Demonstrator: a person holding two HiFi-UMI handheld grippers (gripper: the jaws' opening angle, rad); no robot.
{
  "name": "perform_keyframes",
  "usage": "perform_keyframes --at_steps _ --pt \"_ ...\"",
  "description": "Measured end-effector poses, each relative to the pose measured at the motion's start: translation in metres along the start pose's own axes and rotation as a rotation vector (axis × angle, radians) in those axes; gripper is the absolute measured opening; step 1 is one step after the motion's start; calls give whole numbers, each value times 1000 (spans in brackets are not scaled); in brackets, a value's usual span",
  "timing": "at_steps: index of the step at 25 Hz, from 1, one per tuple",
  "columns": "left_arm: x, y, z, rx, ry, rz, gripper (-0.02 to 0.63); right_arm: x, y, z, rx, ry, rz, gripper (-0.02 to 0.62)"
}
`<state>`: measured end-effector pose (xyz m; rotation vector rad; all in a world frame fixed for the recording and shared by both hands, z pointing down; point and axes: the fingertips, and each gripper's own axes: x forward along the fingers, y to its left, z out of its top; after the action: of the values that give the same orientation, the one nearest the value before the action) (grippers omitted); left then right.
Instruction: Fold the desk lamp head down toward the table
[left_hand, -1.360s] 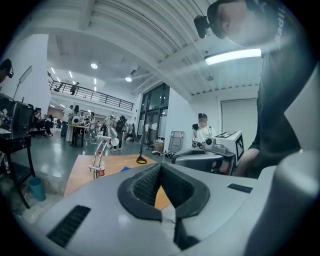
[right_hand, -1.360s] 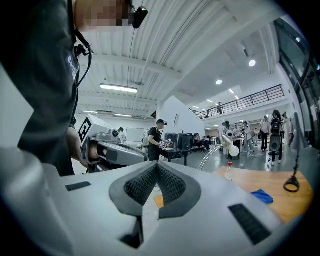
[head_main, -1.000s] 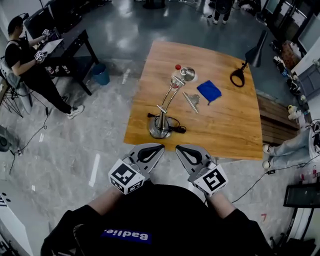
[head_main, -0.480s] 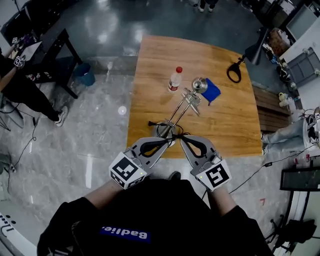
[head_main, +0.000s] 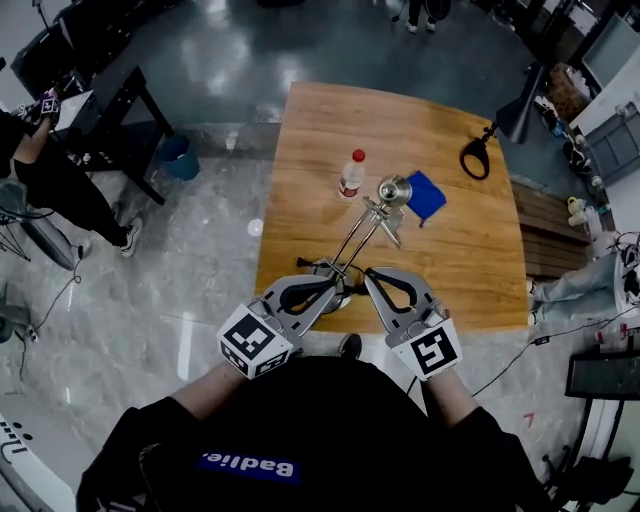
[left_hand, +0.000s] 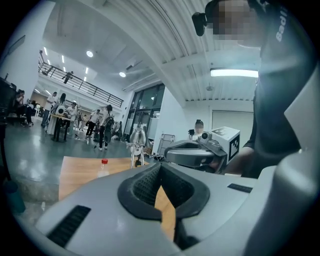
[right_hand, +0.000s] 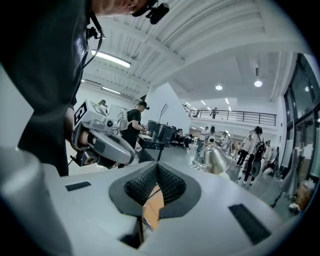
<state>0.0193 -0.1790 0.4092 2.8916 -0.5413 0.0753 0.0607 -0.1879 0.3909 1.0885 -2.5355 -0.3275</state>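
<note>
A silver desk lamp stands on the wooden table (head_main: 450, 250). Its round base (head_main: 335, 283) is near the front edge, and its thin arm slants up to the chrome head (head_main: 392, 189), which is raised. My left gripper (head_main: 328, 291) is shut and empty, its tip just over the base. My right gripper (head_main: 372, 274) is shut too, close beside the base on the right. In the left gripper view the lamp head (left_hand: 137, 136) stands beyond the closed jaw tips (left_hand: 160, 165). In the right gripper view the lamp head (right_hand: 215, 159) is ahead to the right.
A clear bottle with a red cap (head_main: 351, 173) stands left of the lamp head, and a blue cloth (head_main: 425, 194) lies to its right. A black lamp (head_main: 513, 112) with a ring base (head_main: 475, 157) is at the far right corner. A black cord (head_main: 306, 265) trails from the lamp base. People stand around the hall.
Both grippers have moved forward from short of the table's front edge to the lamp base. They stayed shut.
</note>
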Motion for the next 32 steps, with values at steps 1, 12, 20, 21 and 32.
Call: perform_keyframes --at_steps 1,12,20,21,32 --pt "2 1 0 -3 0 4 9 0 -5 -2 -30 17 -10 5" --pt "10 7 -11 -22 16 46 9 14 -48 -26 -397 181 -129 89" --pt "12 12 -14 -5 28 83 9 27 -61 -44 -886 315 -172 118" --pt "11 13 -15 -4 30 88 9 28 -63 -44 -907 316 -183 118" --pt "9 16 -23 -8 53 118 9 45 -76 -46 -1044 313 -190 120"
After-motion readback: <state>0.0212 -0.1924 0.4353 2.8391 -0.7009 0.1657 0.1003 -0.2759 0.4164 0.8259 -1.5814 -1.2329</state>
